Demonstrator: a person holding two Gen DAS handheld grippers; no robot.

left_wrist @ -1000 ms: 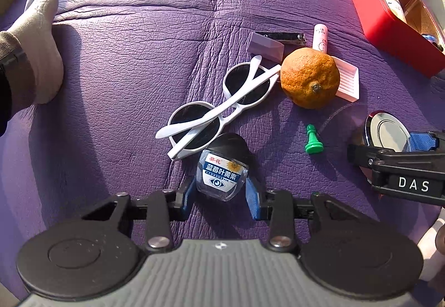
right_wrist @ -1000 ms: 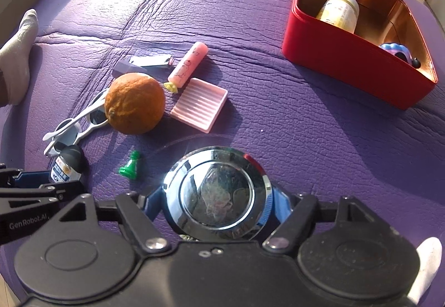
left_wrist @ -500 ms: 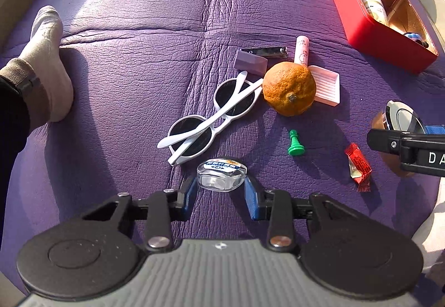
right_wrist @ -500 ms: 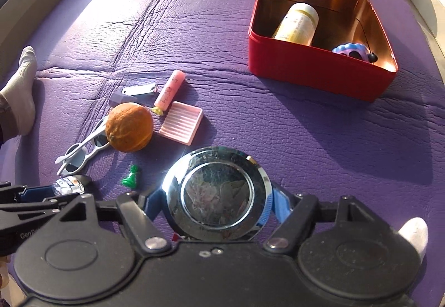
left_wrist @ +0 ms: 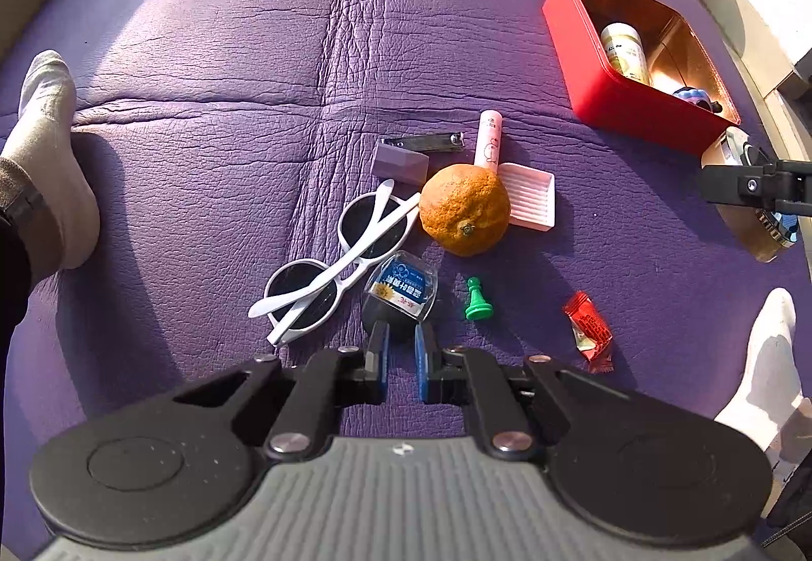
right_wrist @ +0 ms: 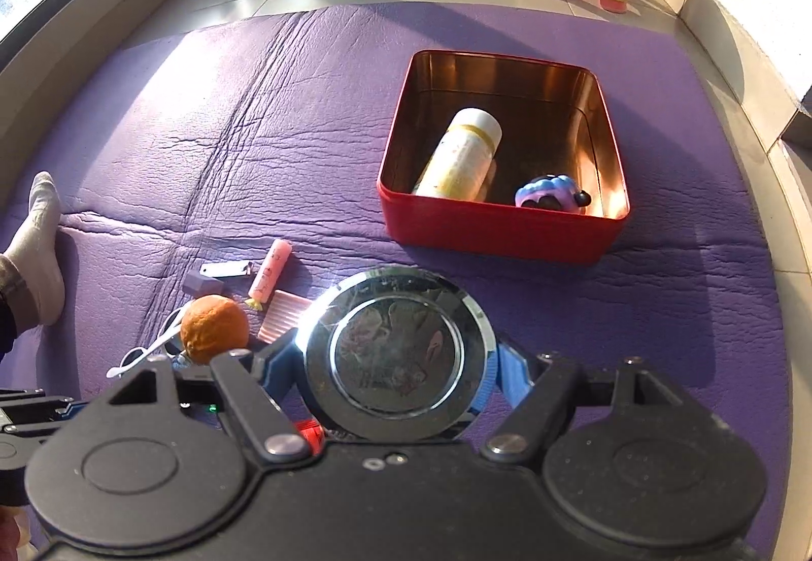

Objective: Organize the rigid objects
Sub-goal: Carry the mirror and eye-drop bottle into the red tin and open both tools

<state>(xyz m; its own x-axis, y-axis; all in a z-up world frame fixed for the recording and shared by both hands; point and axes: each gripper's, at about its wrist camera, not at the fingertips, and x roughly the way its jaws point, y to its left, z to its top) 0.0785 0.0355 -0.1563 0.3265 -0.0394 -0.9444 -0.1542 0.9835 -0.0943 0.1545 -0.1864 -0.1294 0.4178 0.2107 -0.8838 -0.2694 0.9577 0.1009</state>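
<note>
**Item 1:** small clear bottle with blue-and-white label and black cap (left_wrist: 403,282), lying on the purple leather mat (left_wrist: 228,104). It is just past the tips of the left hand-held gripper (left_wrist: 399,337), cap towards it, between the white-framed sunglasses (left_wrist: 350,256) and the green chess pawn (left_wrist: 477,294).

**Left view only:** pawn and red sweet wrapper (left_wrist: 588,327) showing whole.

**Right view only:** the red rectangular tin (right_wrist: 502,226) showing its copper-coloured inside, with a pale yellow bottle (right_wrist: 462,155) and a blue-purple toy (right_wrist: 550,195) lying in it.

**Left jaws:** just been closing, standing nearly together, with bare mat showing in the gap. Contact with the cap cannot be told.

**Right hand-held gripper (right_wrist: 398,365):** standing wide, clamping a round chrome-lidded jar (right_wrist: 396,353).
</note>
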